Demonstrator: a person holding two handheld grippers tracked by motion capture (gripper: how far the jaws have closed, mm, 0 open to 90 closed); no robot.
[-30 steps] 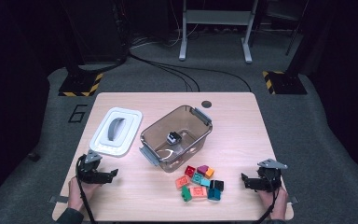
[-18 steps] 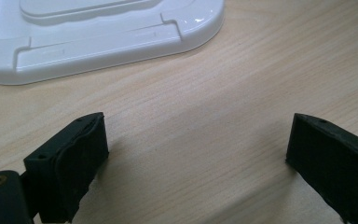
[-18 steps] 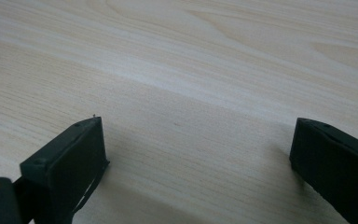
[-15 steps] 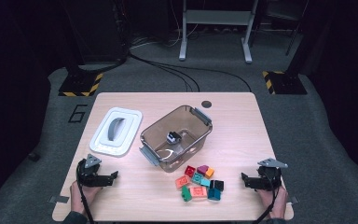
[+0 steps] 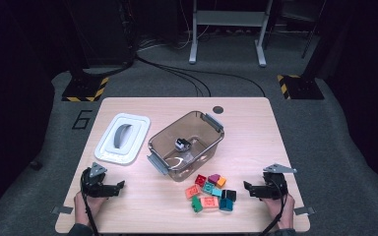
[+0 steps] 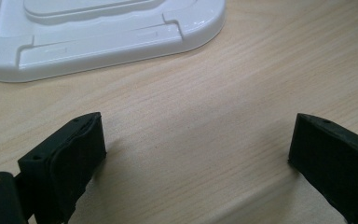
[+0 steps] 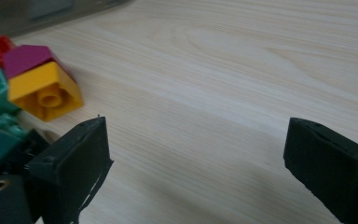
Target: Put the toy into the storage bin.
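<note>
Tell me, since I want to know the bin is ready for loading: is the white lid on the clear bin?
No, the white lid lies flat on the table, left of the open clear bin.

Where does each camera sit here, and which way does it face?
High view: above the person's side, looking forward and down on the table, bin, lid and blocks; both hands, left gripper, right gripper.
Left gripper view: rides the left gripper, low over the table; open fingers, lid ahead.
Right gripper view: on the right gripper; open fingers, blocks at left.
Shared: the lid; the blocks.
</note>
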